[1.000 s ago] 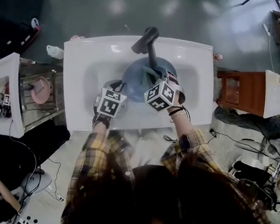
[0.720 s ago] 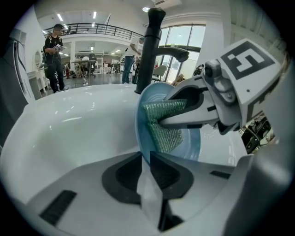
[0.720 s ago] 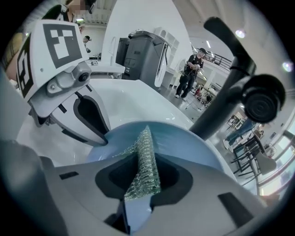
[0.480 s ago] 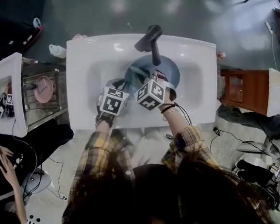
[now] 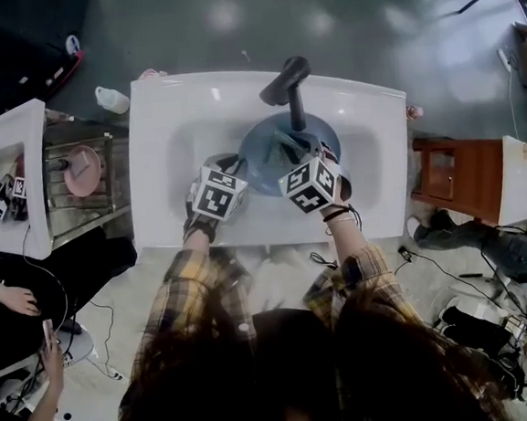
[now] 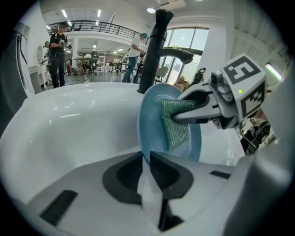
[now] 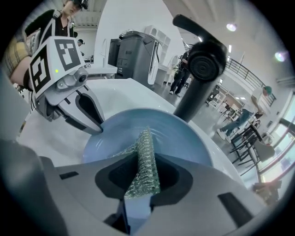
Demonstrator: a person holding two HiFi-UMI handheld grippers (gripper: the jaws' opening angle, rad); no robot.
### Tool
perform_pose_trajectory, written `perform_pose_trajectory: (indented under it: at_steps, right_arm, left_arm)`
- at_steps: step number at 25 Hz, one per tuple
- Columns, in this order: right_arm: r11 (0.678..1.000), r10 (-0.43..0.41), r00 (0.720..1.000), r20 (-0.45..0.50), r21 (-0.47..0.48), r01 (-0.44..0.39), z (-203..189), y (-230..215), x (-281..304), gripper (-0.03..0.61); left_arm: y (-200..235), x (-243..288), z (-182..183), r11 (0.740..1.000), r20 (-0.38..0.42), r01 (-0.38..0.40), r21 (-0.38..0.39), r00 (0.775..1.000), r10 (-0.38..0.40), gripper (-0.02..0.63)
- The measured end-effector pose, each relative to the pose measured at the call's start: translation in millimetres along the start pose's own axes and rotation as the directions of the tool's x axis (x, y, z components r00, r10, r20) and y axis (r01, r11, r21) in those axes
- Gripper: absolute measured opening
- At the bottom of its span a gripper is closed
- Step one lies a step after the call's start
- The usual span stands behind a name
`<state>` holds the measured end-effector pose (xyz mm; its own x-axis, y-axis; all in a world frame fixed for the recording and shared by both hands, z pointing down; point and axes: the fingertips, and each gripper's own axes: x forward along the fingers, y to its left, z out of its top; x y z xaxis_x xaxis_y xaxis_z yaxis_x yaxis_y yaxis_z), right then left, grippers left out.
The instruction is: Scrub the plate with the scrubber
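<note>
In the white sink (image 5: pixel 171 204) a blue plate (image 5: pixel 272 154) stands tilted on its edge under the tap. My left gripper (image 6: pixel 145 156) is shut on the plate's (image 6: pixel 150 122) near rim and holds it up. My right gripper (image 7: pixel 140 161) is shut on a green mesh scrubber (image 7: pixel 144 159), which lies pressed flat against the plate's face (image 7: pixel 179 133). In the left gripper view the scrubber (image 6: pixel 176 125) sits at the middle of the plate, with the right gripper (image 6: pixel 182 115) coming in from the right. The left gripper (image 7: pixel 94 122) shows at the plate's left rim.
A black faucet (image 5: pixel 287 82) rises behind the plate, close over it. A rack with a pink plate (image 5: pixel 81 169) stands left of the sink, beside another white basin (image 5: pixel 6 154). A wooden cabinet (image 5: pixel 453 175) is at the right. People stand around.
The right gripper with the scrubber swept left across the plate, then back to the right. The left gripper and the plate stayed put.
</note>
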<state>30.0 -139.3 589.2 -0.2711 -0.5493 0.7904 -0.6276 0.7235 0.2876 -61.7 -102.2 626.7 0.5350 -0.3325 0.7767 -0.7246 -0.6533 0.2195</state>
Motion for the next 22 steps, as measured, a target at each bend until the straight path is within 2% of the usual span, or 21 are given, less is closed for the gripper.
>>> perform_pose_trajectory:
  at_steps: [12,22]
  right_arm:
    - [0.991,-0.124,0.988,-0.091,0.039,0.128,-54,-52,-33,0.106]
    - [0.975,-0.196,0.978,-0.078,0.088,0.202,-66,-69,-66,0.101]
  left_arm:
    - [3,-4,-1,1.0,0.003,-0.018,-0.014,1.0,0.019,0.048]
    - [1,-9,3,0.997,0.021,-0.066,0.029,0.998,0.065,0.048]
